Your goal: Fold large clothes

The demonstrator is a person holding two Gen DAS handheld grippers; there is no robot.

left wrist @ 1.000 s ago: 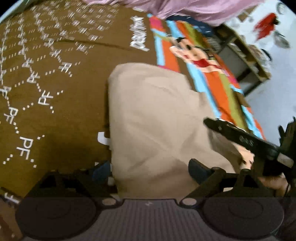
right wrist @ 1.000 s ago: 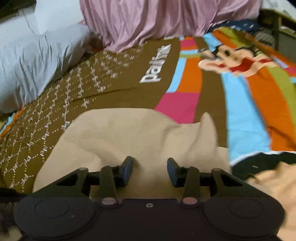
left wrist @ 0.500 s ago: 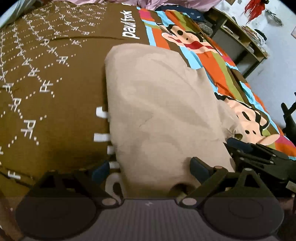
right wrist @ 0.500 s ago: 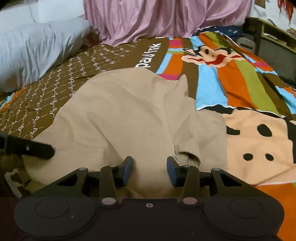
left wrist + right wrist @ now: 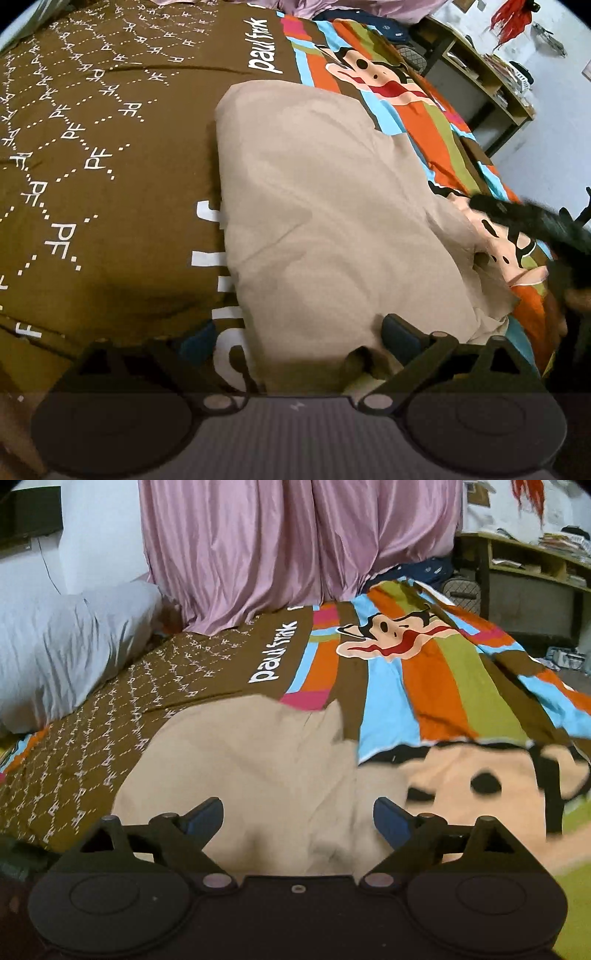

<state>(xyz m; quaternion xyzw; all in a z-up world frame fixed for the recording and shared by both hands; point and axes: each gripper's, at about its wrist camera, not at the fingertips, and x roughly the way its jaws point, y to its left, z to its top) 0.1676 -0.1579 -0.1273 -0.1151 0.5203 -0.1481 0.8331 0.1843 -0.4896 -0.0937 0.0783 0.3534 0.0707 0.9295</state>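
A large beige garment (image 5: 325,206) lies folded on the bed, long side running away from me; it also shows in the right wrist view (image 5: 258,768). My left gripper (image 5: 299,339) is open, its jaws spread over the garment's near edge, holding nothing. My right gripper (image 5: 297,814) is open above the garment's near end, empty. The right gripper shows blurred at the right edge of the left wrist view (image 5: 532,225).
The bed has a brown and striped cartoon cover (image 5: 436,686). A grey pillow (image 5: 62,646) lies at the far left, pink curtains (image 5: 295,542) hang behind, and wooden shelves (image 5: 535,579) stand to the right of the bed.
My right gripper has opened wide and let go of the garment, then pulled back. The garment now lies flat. My left gripper stayed open at the near edge.
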